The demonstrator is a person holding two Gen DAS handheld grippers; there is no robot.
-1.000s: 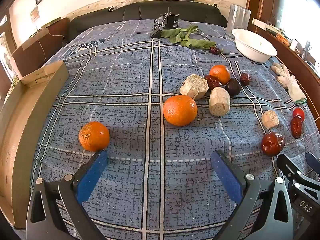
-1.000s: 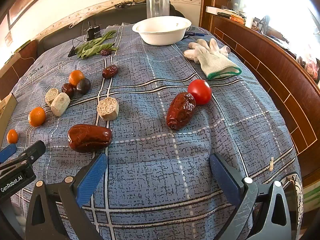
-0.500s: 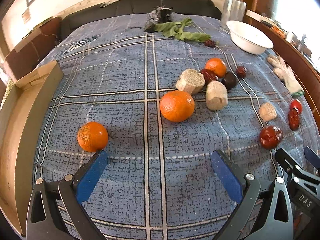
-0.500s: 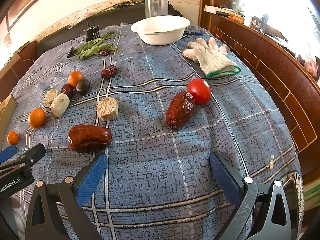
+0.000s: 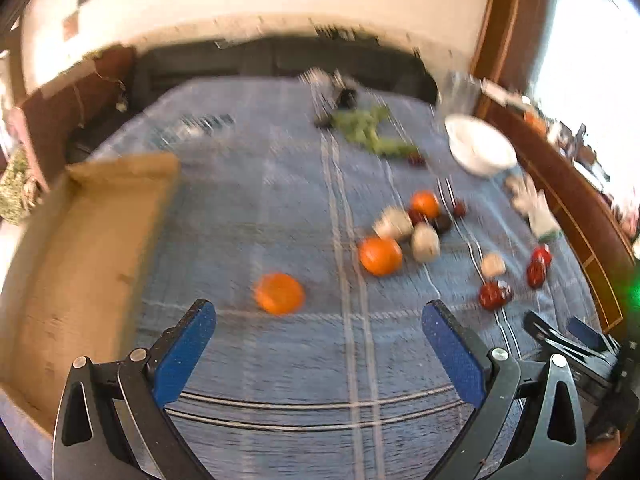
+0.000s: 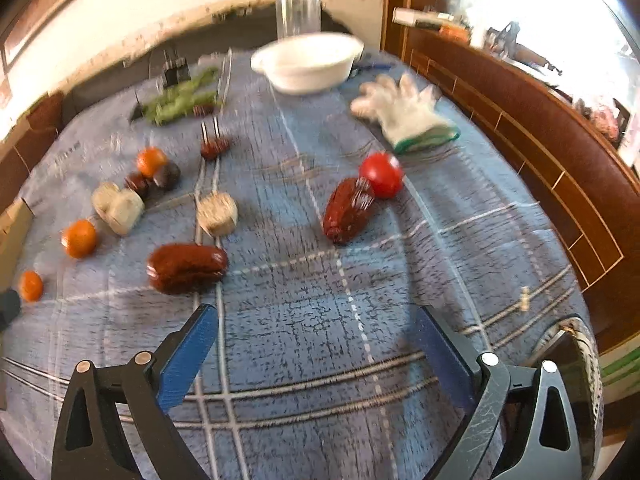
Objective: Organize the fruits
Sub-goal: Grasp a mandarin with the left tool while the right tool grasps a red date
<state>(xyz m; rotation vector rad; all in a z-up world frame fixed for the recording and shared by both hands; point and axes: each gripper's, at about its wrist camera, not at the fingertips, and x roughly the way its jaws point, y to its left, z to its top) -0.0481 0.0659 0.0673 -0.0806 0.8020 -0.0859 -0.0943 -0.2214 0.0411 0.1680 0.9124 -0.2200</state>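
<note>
Fruit lies scattered on a blue checked cloth (image 5: 280, 208). In the blurred left wrist view a small orange (image 5: 279, 293) sits just beyond my open left gripper (image 5: 318, 326), a bigger orange (image 5: 380, 256) further right, then pale chunks (image 5: 425, 242) and dark dates. In the right wrist view my right gripper (image 6: 316, 330) stands open and empty above the cloth; a large dark red date (image 6: 187, 269) lies just ahead on the left, another date (image 6: 347, 211) touches a red tomato (image 6: 381, 180) ahead on the right.
A cardboard box (image 5: 80, 248) stands along the cloth's left side. A white bowl (image 6: 308, 63), a glass (image 6: 298, 14), green leaves (image 6: 180, 98) and a white glove (image 6: 404, 114) lie at the far end. A wooden ledge (image 6: 540, 128) runs along the right.
The left gripper has pulled back and swung left: the fruit looks smaller and shifted right, and more of the box shows. The right gripper has shifted slightly; both views are motion-blurred.
</note>
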